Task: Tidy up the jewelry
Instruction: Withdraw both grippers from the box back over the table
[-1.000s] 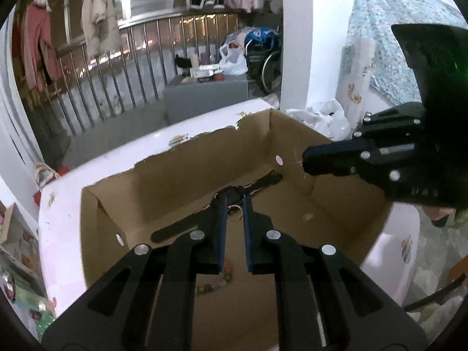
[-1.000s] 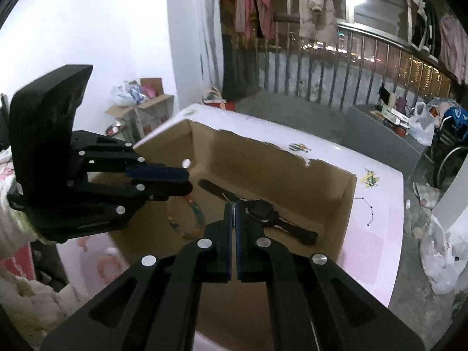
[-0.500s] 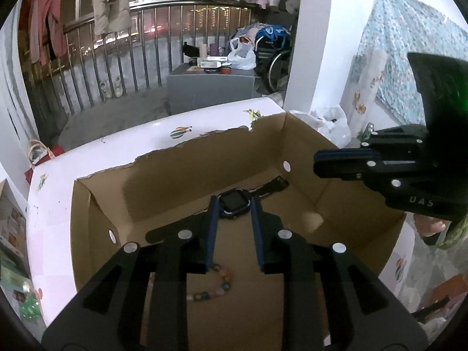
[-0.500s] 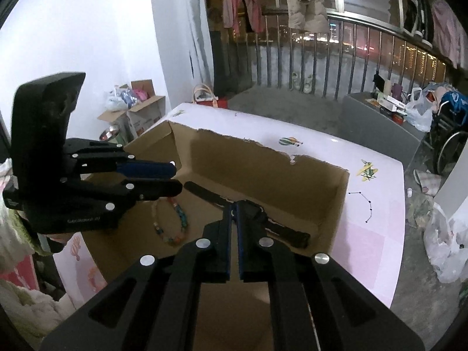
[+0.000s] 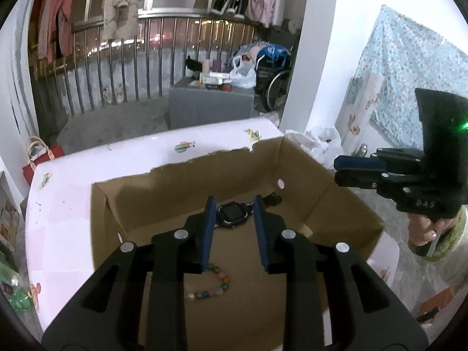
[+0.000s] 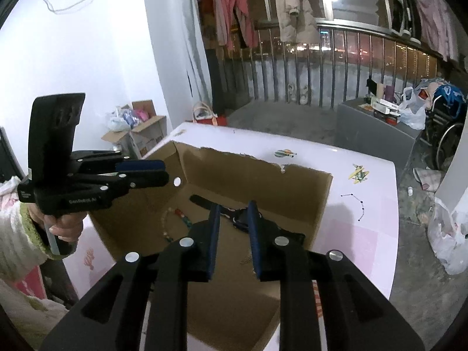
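Note:
An open cardboard box [image 5: 204,162] [image 6: 248,159] stands on a pink-white table [image 5: 73,193]. A black smartwatch [image 5: 234,215] [image 6: 237,218] lies on the box floor near the far wall. A bracelet of coloured beads [image 5: 215,288] [image 6: 171,225] lies closer in. My left gripper [image 5: 234,204] [image 6: 165,172] hovers over the box, its jaws opening with nothing between them. The watch shows beyond the gap. My right gripper [image 6: 234,207] [image 5: 336,171] hangs above the box's other side. Its jaws are also opening and hold nothing.
A thin chain with dark beads [image 6: 354,204] lies on the table right of the box. Beyond the table are a grey cabinet [image 5: 210,108], a railing with hanging clothes, a wheelchair [image 6: 447,134] and plastic bags on the floor. A sleeved hand [image 6: 61,228] holds the left gripper.
Both grippers have pulled back and up from the box floor, and the box now looks farther off. Both pairs of jaws, nearly shut before, now stand apart.

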Available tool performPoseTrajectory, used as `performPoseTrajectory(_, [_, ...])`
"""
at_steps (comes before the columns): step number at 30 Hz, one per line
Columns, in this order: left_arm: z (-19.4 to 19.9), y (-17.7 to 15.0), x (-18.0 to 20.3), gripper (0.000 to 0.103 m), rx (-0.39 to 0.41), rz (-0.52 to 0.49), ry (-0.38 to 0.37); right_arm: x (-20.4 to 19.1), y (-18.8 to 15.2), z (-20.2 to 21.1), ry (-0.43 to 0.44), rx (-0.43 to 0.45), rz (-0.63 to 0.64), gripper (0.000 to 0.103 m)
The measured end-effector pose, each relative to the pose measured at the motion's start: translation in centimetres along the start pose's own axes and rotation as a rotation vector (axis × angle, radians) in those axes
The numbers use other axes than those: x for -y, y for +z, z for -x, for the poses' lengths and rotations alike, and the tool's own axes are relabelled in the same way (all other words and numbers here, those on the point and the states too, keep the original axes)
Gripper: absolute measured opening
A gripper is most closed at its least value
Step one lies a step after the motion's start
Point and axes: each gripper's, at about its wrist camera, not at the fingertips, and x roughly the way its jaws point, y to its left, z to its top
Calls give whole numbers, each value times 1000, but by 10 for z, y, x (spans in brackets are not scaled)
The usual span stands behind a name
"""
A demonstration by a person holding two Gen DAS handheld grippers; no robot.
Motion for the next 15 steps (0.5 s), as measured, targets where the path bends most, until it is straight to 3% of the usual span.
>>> performPoseTrajectory(8, [63,-36,16,25,58,-34,-36,-20,-27,46,73,55,-9,20])
performPoseTrajectory(15, [96,-90,35,25,31,-51,-106,-48,-74,48,107,-20,-34,20])
